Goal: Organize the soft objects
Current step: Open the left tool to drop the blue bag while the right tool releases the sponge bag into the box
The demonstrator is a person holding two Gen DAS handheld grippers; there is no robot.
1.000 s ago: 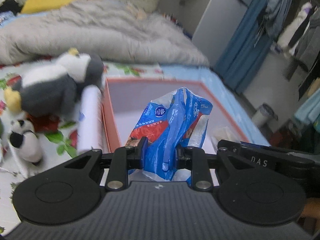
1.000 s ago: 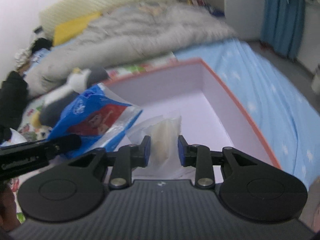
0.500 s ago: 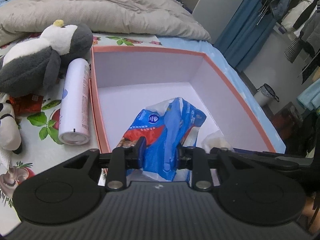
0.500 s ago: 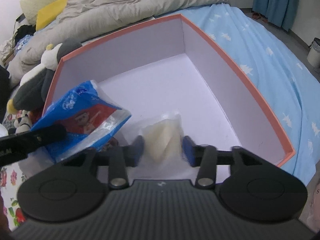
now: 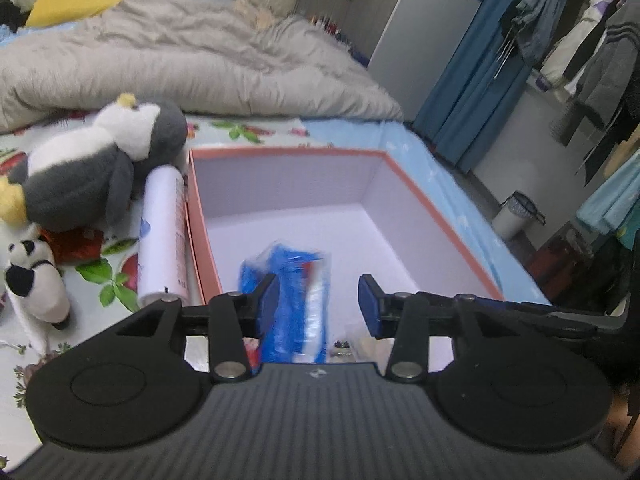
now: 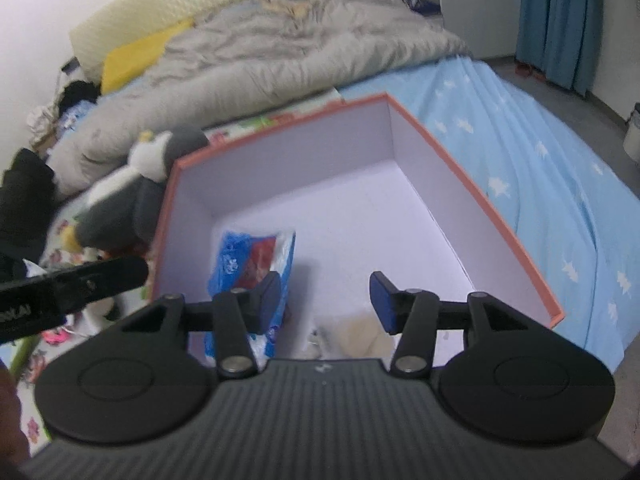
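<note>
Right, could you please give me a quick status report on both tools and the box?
Both tools open, jaws just opened. Blue packet and pale packet in box. Penguin plush outside.

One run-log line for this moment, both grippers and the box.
left gripper: open, just released crinkly blue plastic pack | right gripper: open, above clear pouch | orange-rimmed white box: holds both

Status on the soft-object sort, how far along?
Done: blue packet and clear pouch lie in the box. In hand: nothing; left gripper and right gripper have just been opening and hold nothing. Left: penguin and panda sit outside on the bed.
</note>
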